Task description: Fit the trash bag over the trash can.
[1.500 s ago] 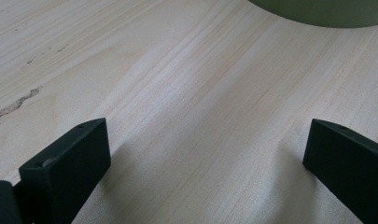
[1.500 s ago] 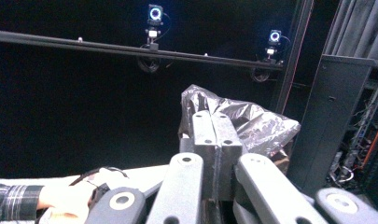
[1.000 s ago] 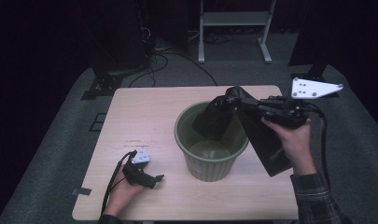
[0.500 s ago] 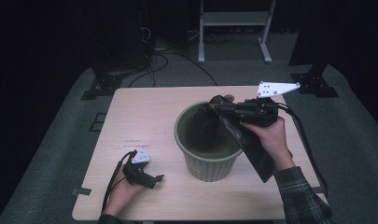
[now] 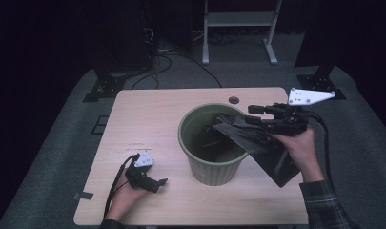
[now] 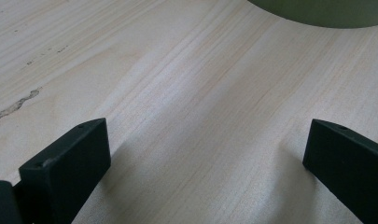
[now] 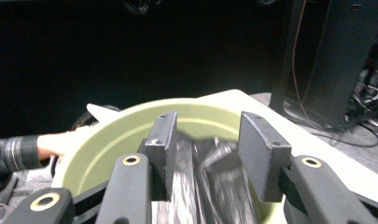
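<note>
Black plastic bag [image 5: 257, 140]: draped over the right side of the green bin's [image 5: 214, 164] rim, one end hanging down inside the bin, the rest trailing outside toward the desk [image 5: 147, 119]. Bin stands upright near the middle of the desk.

Right gripper [image 5: 257, 119] held level over the rim, pointing into the bin. Its fingers [image 7: 259, 149] have just been opening; in the right gripper view the bag lies between them with a gap showing on both sides, so the pads no longer press on it. The right hand [image 5: 300, 148] is under the outer part of the bag.

Left gripper [image 5: 155, 183] rests low on the desk, left of the bin, well apart from the bag. Its fingers [image 6: 70, 165] stand wide, bare wood between them.

Handling, as a judgement: thin film, very light, limp, glossy and likely slick; it will crumple and slide, not hold shape. Not fragile, though a hard pinch might tear it. Best hold is a bunched fold or the mouth edge near the rim, pinched firmly. The part hanging outside may drag the bag off the rim.
</note>
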### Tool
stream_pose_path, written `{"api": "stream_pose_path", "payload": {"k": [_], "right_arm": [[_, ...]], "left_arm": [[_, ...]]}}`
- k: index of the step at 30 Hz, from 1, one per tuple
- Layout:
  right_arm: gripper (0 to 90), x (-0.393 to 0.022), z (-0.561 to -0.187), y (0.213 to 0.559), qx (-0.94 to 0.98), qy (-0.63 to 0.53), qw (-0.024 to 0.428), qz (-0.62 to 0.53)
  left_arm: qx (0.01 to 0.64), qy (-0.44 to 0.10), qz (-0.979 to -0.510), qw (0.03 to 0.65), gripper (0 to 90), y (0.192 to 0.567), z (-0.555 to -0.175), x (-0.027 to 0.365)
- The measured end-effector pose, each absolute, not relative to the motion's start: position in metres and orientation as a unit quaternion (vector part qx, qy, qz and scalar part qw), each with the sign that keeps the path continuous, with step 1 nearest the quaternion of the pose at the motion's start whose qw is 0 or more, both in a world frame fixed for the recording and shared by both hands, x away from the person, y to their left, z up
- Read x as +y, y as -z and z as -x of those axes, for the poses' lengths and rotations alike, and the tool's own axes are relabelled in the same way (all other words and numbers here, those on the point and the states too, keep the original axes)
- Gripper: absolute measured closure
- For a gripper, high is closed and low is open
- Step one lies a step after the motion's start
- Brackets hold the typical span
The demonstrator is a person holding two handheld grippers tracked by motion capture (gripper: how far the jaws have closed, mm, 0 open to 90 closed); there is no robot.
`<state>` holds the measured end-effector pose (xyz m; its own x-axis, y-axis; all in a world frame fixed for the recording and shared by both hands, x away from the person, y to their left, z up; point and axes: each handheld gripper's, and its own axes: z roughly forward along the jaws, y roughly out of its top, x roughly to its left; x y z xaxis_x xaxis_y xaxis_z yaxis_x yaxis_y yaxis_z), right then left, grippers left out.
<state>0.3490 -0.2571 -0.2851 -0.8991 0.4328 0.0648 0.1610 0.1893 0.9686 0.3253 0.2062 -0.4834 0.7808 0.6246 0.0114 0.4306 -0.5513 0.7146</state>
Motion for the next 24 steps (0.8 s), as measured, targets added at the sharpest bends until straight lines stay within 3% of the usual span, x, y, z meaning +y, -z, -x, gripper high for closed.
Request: {"api": "stream_pose_path", "payload": {"k": [10, 14, 15, 18, 24], "right_arm": [[57.8, -0.297, -0.34, 0.321, 0.761, -0.592, 0.113, -0.24], [69.5, -0.305, -0.34, 0.331, 0.763, -0.586, 0.109, -0.249], [77.5, -0.307, -0.34, 0.333, 0.764, -0.584, 0.107, -0.25], [89.7, -0.307, -0.341, 0.335, 0.769, -0.579, 0.105, -0.25], [90.0, -0.305, -0.343, 0.332, 0.763, -0.59, 0.102, -0.245]], "left_arm": [[0.303, -0.134, -0.87, 0.365, 0.0, 0.483, -0.325, 0.206], [0.302, -0.132, -0.87, 0.366, 0.0, 0.483, -0.325, 0.206], [0.301, -0.132, -0.871, 0.366, 0.0, 0.483, -0.325, 0.206], [0.294, -0.129, -0.874, 0.365, 0.0, 0.483, -0.325, 0.207], [0.285, -0.115, -0.86, 0.407, 0.0, 0.472, -0.324, 0.212]]}}
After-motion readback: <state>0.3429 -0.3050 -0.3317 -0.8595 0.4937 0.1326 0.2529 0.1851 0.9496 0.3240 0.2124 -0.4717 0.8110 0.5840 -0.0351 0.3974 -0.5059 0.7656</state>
